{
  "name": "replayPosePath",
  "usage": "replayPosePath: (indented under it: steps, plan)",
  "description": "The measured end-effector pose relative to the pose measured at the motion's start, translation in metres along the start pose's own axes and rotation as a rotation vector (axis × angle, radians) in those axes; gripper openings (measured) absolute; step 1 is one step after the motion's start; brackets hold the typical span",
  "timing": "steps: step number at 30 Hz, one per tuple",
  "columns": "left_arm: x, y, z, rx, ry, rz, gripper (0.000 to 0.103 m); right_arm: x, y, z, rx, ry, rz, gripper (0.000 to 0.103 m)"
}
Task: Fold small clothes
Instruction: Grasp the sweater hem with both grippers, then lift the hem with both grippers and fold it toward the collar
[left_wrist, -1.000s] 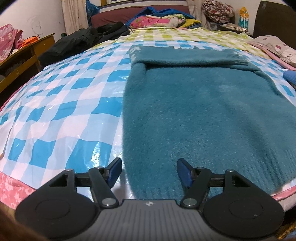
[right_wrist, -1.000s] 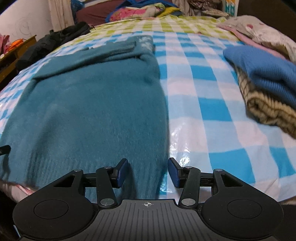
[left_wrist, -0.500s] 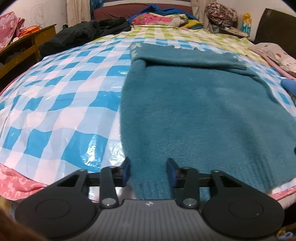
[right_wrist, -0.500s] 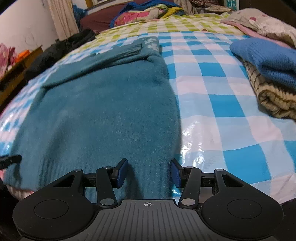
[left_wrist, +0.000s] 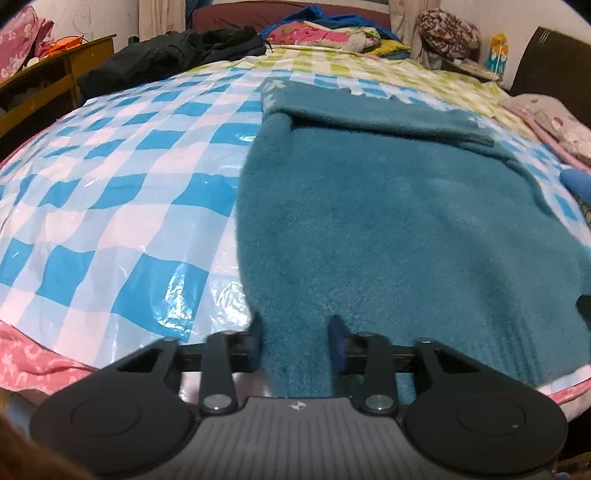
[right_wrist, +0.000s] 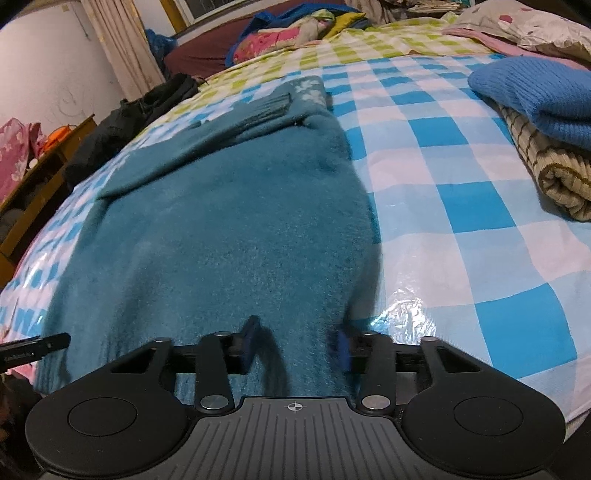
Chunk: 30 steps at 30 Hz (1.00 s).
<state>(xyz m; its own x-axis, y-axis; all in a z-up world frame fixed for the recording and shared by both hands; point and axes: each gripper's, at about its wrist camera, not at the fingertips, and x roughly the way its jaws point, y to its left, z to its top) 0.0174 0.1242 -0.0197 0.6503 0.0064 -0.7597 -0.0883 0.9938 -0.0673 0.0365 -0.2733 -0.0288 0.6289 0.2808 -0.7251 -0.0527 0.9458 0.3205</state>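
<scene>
Sweater (left_wrist: 388, 221), teal and fuzzy, lies flat on the bed's checked plastic cover (left_wrist: 110, 206), its ribbed hem at the near edge of the bed and its long axis running straight away from both tongs toward the folded-in sleeves at the far end.

Left wrist view: my left tongs (left_wrist: 295, 341) sit at the hem's left corner. Their jaws have just been closing and now stand narrow, with a raised ridge of the knit bunched between the blue pads (left_wrist: 338, 341); I read this as a grip on the fabric. The sweater's left side edge leads directly ahead from here.

Right wrist view: my right tongs (right_wrist: 295, 341) sit at the hem's right corner, jaws likewise just closed to a narrow gap on a pinch of sweater (right_wrist: 240, 229). A folded blue knit (right_wrist: 535, 96) on a striped one (right_wrist: 546, 166) lies well apart, to the right.

Both hands are equally near, one per corner, so I judge the coming move to be carrying the hem forward along the long axis.
</scene>
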Motion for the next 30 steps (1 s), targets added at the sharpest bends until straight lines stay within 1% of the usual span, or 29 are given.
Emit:
replayPosePath:
  steps: [1, 2, 4, 6, 8, 10, 12, 13, 14, 16, 18, 21, 24, 27, 28, 30]
  plan:
    - [-0.002, -0.001, 0.001, 0.005, -0.006, -0.005, 0.022, 0.0, -0.002, 0.0, 0.024, 0.003, 0.012, 0.027]
    - [-0.004, -0.001, 0.002, 0.002, -0.012, -0.011, 0.018, -0.001, -0.004, 0.001, 0.051, 0.009, 0.035, 0.021]
    - [-0.009, 0.001, 0.005, -0.033, -0.031, -0.043, 0.017, -0.003, -0.005, 0.003, 0.088, 0.006, 0.069, 0.02]
    - [-0.011, 0.006, 0.007, -0.082, -0.045, -0.077, 0.017, -0.005, -0.004, 0.006, 0.082, -0.008, 0.091, 0.02]
    - [-0.005, 0.006, 0.008, -0.102, -0.03, -0.086, 0.017, -0.001, -0.003, 0.007, 0.065, -0.008, 0.08, 0.021]
    - [0.002, 0.003, 0.009, -0.071, -0.011, -0.083, 0.018, 0.006, -0.003, 0.007, 0.056, 0.005, 0.055, 0.023]
    - [0.006, 0.0, 0.01, -0.057, -0.006, -0.074, 0.019, 0.008, -0.005, 0.006, 0.065, 0.007, 0.055, 0.024]
    - [0.007, -0.001, 0.01, -0.045, -0.001, -0.077, 0.025, 0.008, -0.004, 0.006, 0.059, 0.011, 0.058, 0.025]
    - [0.008, -0.002, 0.01, -0.034, 0.0, -0.078, 0.025, 0.009, -0.004, 0.006, 0.06, 0.014, 0.057, 0.025]
    - [0.007, -0.005, 0.01, -0.011, 0.0, -0.067, 0.025, 0.009, -0.004, 0.008, 0.082, 0.023, 0.056, 0.026]
    - [0.004, -0.004, 0.012, -0.023, -0.006, -0.077, 0.018, 0.009, -0.005, 0.01, 0.099, 0.033, 0.056, 0.02]
    - [-0.003, 0.009, 0.021, -0.108, -0.012, -0.144, 0.016, 0.004, -0.006, 0.015, 0.144, 0.024, 0.096, 0.017]
    - [-0.014, 0.015, 0.037, -0.173, -0.045, -0.222, 0.016, -0.007, 0.001, 0.023, 0.177, -0.032, 0.17, 0.017]
    - [-0.02, 0.022, 0.059, -0.269, -0.102, -0.307, 0.016, -0.017, 0.008, 0.04, 0.213, -0.112, 0.267, 0.017]
    - [-0.021, 0.024, 0.068, -0.303, -0.138, -0.333, 0.016, -0.018, 0.01, 0.048, 0.23, -0.141, 0.301, 0.017]
    - [-0.02, 0.028, 0.084, -0.355, -0.198, -0.363, 0.016, -0.017, 0.014, 0.065, 0.249, -0.194, 0.341, 0.017]
